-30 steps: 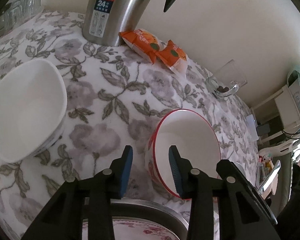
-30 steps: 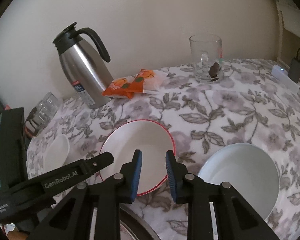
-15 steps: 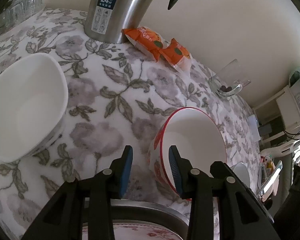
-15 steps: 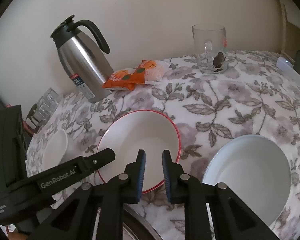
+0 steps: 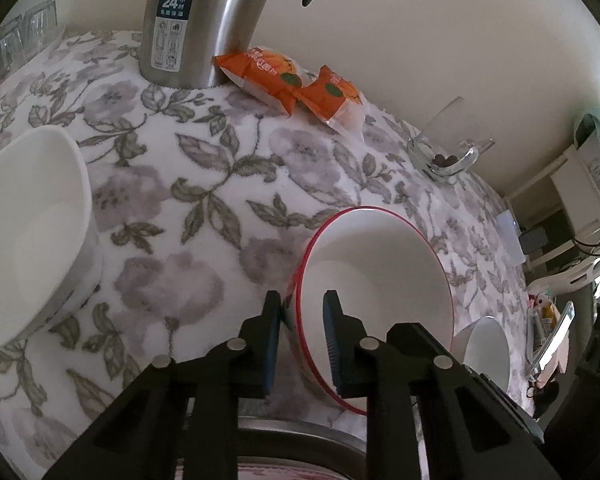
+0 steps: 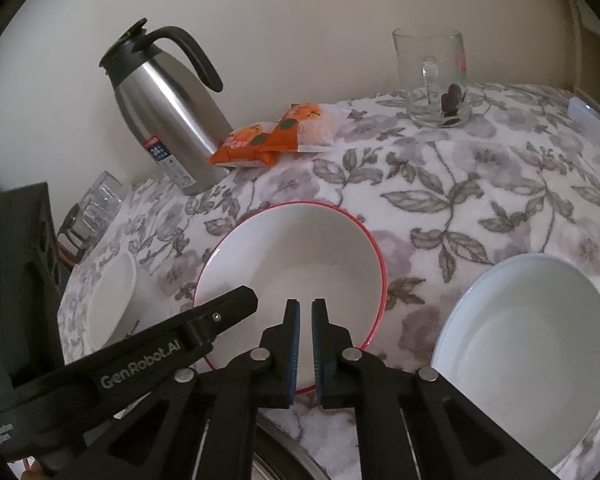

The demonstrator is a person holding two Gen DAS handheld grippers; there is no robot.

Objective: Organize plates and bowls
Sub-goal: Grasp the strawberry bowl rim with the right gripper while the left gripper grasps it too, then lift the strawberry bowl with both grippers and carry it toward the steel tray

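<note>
My table has a fuzzy floral cover. The empty red-rimmed bowl sits mid-table beside an empty white bowl. My left tongs are closing on its rim; my right tongs pinch its near edge. The glass mug holds dark bits.

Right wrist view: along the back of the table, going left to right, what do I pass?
Steel thermos → orange snack packets → glass mug.
</note>
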